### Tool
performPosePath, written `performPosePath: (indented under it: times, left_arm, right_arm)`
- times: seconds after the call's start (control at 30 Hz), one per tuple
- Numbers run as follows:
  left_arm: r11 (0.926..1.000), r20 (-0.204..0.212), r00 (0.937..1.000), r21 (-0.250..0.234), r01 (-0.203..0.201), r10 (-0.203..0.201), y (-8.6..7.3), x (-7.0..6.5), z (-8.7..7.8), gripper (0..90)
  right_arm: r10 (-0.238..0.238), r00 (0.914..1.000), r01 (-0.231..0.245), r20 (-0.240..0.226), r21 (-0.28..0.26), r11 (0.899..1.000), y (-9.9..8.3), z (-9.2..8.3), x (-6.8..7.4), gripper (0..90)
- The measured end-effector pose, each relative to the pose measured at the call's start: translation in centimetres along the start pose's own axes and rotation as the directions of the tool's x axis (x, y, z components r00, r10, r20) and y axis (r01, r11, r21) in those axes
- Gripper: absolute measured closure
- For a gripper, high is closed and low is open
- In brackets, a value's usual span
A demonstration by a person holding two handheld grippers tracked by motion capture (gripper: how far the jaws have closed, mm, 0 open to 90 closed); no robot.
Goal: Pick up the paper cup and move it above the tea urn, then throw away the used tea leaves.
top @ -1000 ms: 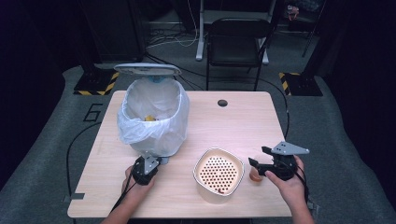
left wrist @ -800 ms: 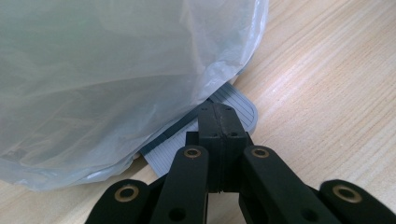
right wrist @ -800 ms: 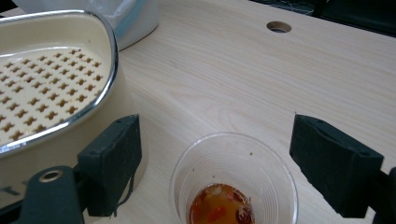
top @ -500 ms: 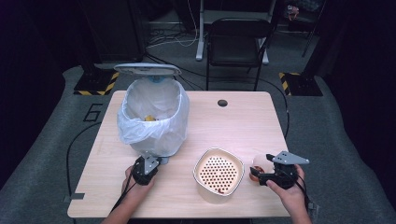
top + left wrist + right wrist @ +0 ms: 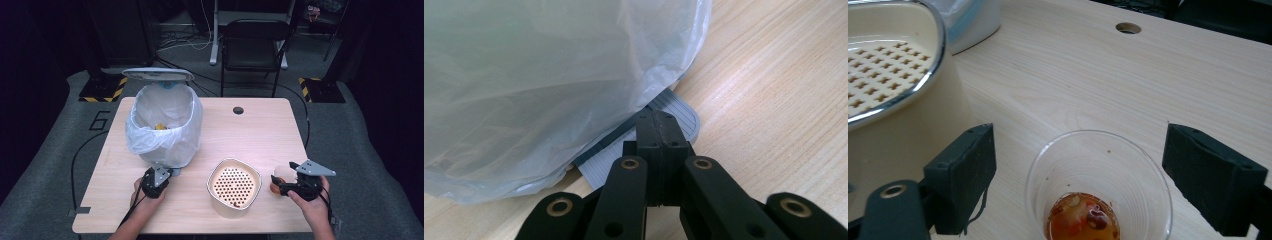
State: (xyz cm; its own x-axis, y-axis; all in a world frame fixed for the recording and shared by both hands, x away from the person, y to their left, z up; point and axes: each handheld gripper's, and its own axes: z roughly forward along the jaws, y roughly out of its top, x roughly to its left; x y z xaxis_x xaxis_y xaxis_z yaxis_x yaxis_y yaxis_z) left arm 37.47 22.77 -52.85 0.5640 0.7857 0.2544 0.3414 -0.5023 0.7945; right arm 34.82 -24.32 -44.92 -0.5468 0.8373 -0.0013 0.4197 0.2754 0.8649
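Two grippers at the near edge of a worktop, with a strainer tub between them.

Taking the strainer tub [image 5: 234, 186] as the landmark: to its far left stands the bagged bin [image 5: 162, 125], lid up, its plastic liner [image 5: 549, 75] billowing out over the base. Left of the tub, the left gripper [image 5: 156, 178] has its fingers [image 5: 659, 135] clenched together on the grey pedal [image 5: 679, 117] at the bin's foot. Bare wood lies between this gripper and the tub. Just right of the tub stands the clear cup [image 5: 1100, 187], upright, with orange dregs in it. The right gripper [image 5: 285, 184] has just been opening; its fingers [image 5: 965, 175] stand released either side of the cup, with room on both sides. Beyond the tub the worktop [image 5: 250, 135] is open up to its far edge.
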Motion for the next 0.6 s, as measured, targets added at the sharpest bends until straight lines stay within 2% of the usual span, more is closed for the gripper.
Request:
performPosePath:
  times: [0.27,0.4,0.6]
  left_arm:
    - [1.0,0.003,1.0,0.004,-0.001,0.001,0.0,0.0,0.0,90.0]
    - [1.0,0.004,1.0,0.002,0.006,-0.006,0.0,0.0,0.0,90.0]
    - [1.0,0.002,1.0,-0.001,0.006,-0.006,0.0,0.0,0.0,90.0]
  right_arm:
    - [0.017,0.9998,-0.017,0.004,0.078,0.997,-1.3,1.7,-0.6,9.9]
    - [0.012,0.9999,-0.01,-0.011,0.107,0.994,-1.9,2.2,-0.7,14.8]
    - [0.017,0.9998,-0.015,-0.013,0.12,0.993,-2.4,2.7,-0.7,18.4]
